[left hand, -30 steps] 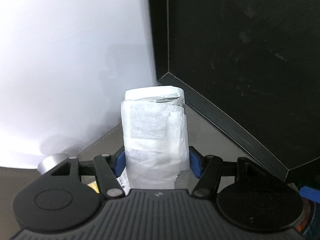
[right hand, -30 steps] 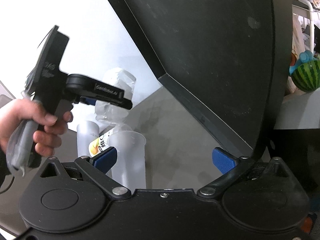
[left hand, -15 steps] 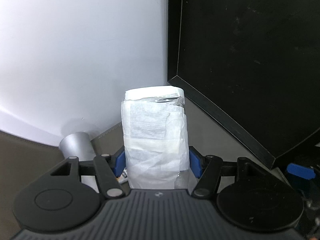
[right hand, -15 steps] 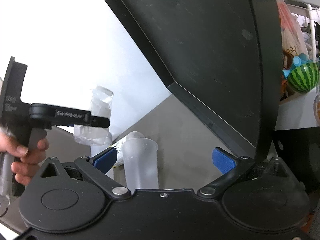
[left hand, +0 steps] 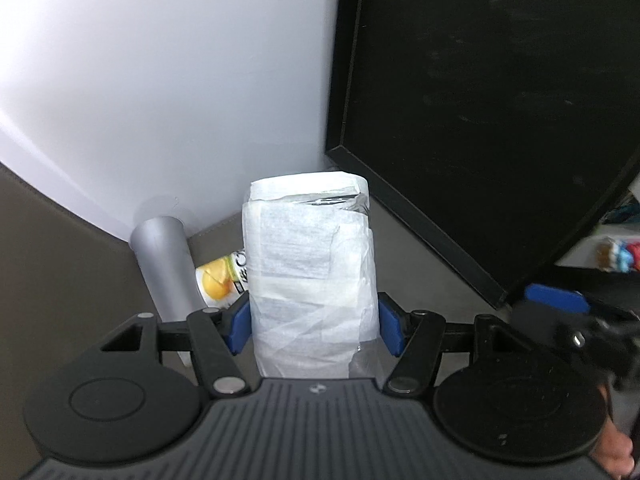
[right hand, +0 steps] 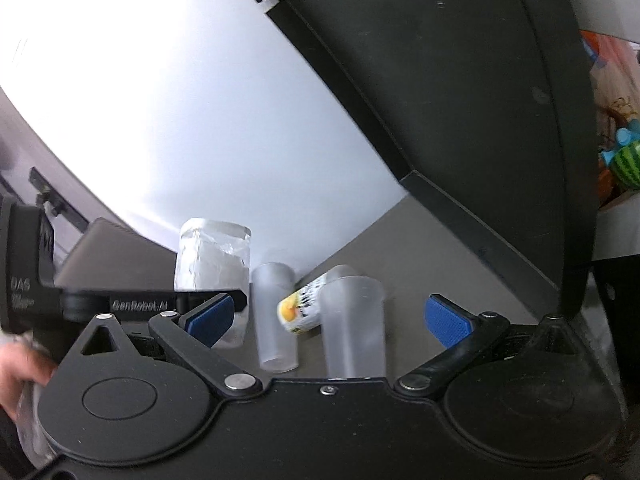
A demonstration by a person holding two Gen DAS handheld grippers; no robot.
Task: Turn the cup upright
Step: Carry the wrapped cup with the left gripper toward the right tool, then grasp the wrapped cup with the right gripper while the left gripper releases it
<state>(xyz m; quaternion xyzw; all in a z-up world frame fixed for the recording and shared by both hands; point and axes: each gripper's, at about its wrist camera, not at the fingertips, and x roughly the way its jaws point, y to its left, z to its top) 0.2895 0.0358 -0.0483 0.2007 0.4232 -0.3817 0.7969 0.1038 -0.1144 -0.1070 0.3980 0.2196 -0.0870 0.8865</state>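
The left gripper (left hand: 314, 322) pinched the paper-wrapped cup (left hand: 310, 276) at frame centre — the right gripper (right hand: 328, 318) was spread, holding nothing.

In the left wrist view, the wrapped cup (left hand: 310, 280) stands upright between the fingertips of the left gripper (left hand: 313, 322). At its ten o'clock a plain cup (left hand: 166, 262) stands on the table (left hand: 60, 280), and a can (left hand: 224, 282) lies between the two, behind them. A dark panel (left hand: 500, 100) rises at two o'clock.

In the right wrist view, a frosted cup (right hand: 354, 324) stands inside the right gripper (right hand: 338, 318), seemingly touching neither finger. The can lies at its ten o'clock, the plain cup further left, then the wrapped cup.
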